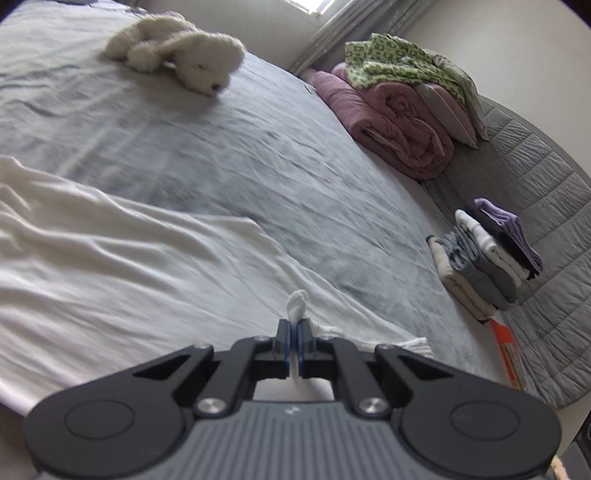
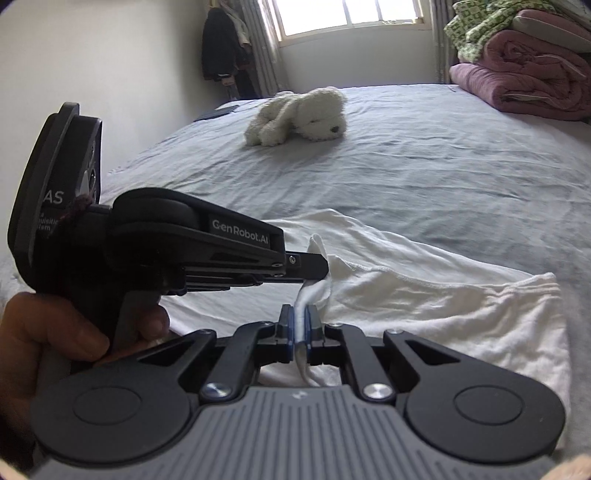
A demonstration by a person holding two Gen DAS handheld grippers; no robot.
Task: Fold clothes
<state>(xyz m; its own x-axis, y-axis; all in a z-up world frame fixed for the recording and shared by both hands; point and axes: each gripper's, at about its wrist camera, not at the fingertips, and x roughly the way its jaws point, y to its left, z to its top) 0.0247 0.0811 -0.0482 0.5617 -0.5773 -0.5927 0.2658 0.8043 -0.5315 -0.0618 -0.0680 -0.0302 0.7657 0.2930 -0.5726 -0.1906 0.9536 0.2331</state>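
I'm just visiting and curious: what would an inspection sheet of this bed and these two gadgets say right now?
Surface: bed sheet, grey, wrinkled.
Job's things: white garment spread out; folded stack at the edge.
Clutter: plush toy; pink quilt under a green patterned cloth.
Grippers: left gripper and right gripper both shut on the garment, close together.
Cables: nothing seen.
Surroundings: window, curtains, hanging dark clothes.

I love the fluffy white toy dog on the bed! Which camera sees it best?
The right wrist view: the fluffy white toy dog lies near the middle, sharp, with its dark nose showing. In the left wrist view it sits blurred and tilted near the top edge.
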